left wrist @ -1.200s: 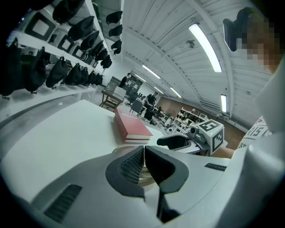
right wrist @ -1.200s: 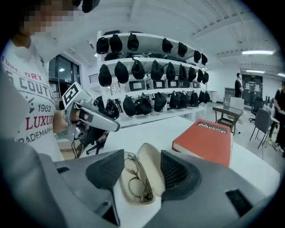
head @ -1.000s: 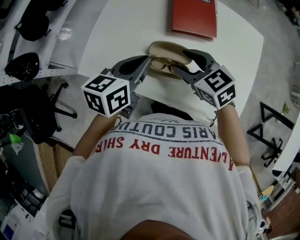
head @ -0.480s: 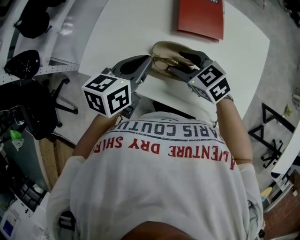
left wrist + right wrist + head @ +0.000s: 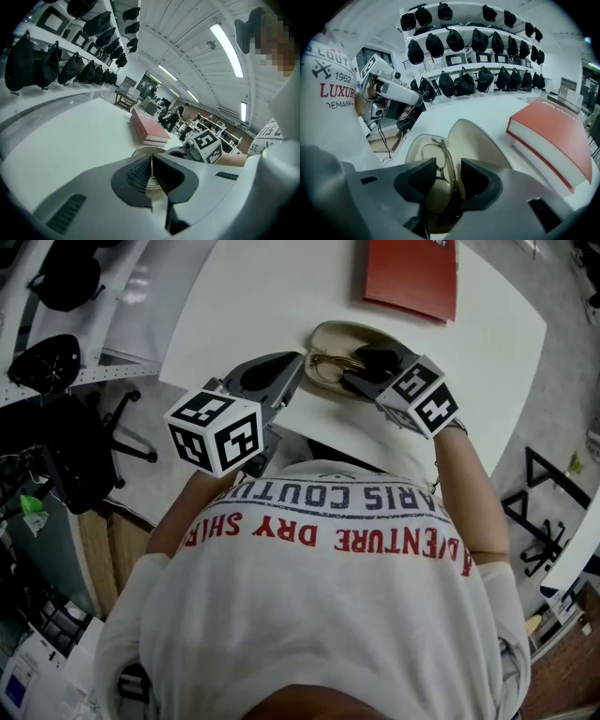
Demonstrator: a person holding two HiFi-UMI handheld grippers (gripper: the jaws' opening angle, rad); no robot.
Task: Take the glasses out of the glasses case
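Observation:
A beige glasses case (image 5: 342, 334) lies open on the white table (image 5: 253, 296), its lid (image 5: 476, 140) laid back. Thin-framed glasses (image 5: 328, 367) rest folded in its tray. My left gripper (image 5: 298, 367) is at the case's left end; in the left gripper view its jaws (image 5: 151, 171) are shut on the rim of the case (image 5: 140, 151). My right gripper (image 5: 361, 371) points down into the tray. Its jaws (image 5: 449, 173) are closing, with the frame of the glasses (image 5: 438, 192) between them, and a gap still shows beside each pad.
A red book (image 5: 411, 273) lies just beyond the case, also in the right gripper view (image 5: 553, 136). The table's near edge runs right under both grippers. Shelves of black caps (image 5: 42, 362) and a chair base (image 5: 131, 451) stand at the left.
My right gripper has sunk into the open case and its jaws have narrowed round the glasses. The left gripper and the case have stayed put.

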